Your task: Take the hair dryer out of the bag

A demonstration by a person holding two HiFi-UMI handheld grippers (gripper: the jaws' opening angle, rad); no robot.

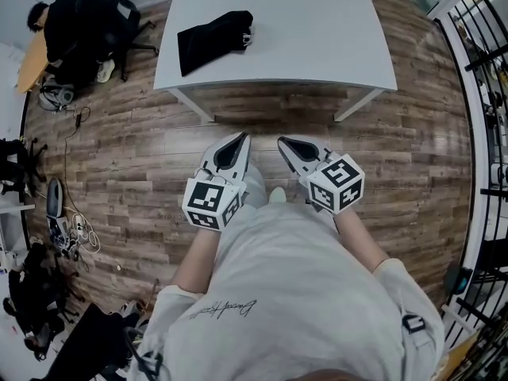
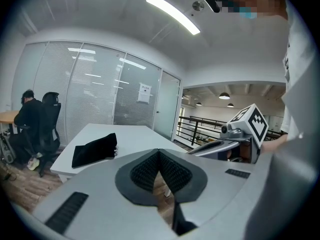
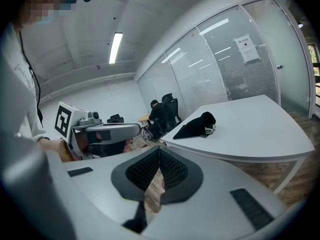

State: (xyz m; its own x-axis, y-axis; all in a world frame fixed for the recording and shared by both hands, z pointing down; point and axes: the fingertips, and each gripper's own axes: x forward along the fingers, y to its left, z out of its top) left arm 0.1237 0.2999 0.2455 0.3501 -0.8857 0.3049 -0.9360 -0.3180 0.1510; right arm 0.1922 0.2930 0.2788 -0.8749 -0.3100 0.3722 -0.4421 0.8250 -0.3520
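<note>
A: Fingers?
B: My left gripper (image 1: 240, 140) and right gripper (image 1: 284, 142) both have their jaws closed together, holding nothing.
A: Bag?
B: The black bag (image 1: 214, 38) lies far, on the left of the white table (image 1: 317, 30), with wood floor (image 1: 262, 121) between us. A seated person (image 1: 79, 22) is far left. The paper notice (image 2: 144, 92) shows only in the gripper views.

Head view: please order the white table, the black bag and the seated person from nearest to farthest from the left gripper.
1. White table, straight ahead of the left gripper.
2. Black bag, on the table's left part.
3. Seated person, far left, beyond the table.
</note>
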